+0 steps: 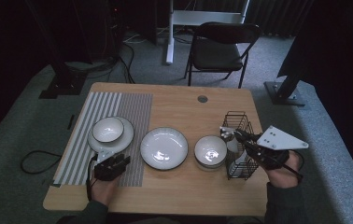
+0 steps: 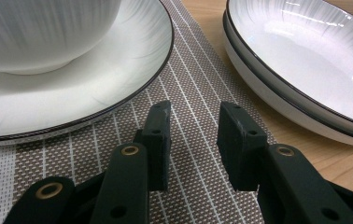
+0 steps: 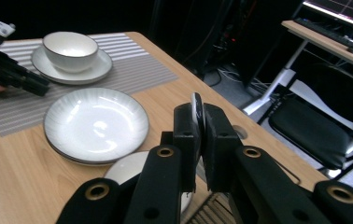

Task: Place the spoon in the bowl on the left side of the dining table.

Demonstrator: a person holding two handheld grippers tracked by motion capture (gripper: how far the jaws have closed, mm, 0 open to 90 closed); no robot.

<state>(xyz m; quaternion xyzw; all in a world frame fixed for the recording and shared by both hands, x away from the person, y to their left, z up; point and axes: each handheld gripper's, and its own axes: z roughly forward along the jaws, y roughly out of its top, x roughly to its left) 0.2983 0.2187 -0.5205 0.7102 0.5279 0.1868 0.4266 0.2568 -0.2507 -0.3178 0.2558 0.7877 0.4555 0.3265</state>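
Your right gripper (image 3: 199, 122) grasps a white spoon (image 3: 196, 108) above the wire basket (image 1: 240, 122), left gripper (image 2: 193, 122) released; next, carry it to the bowl (image 1: 210, 149).

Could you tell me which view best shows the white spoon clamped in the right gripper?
The right gripper view: the white spoon sits edge-on between the shut jaws. The high view shows it small and blurred above the black wire basket.
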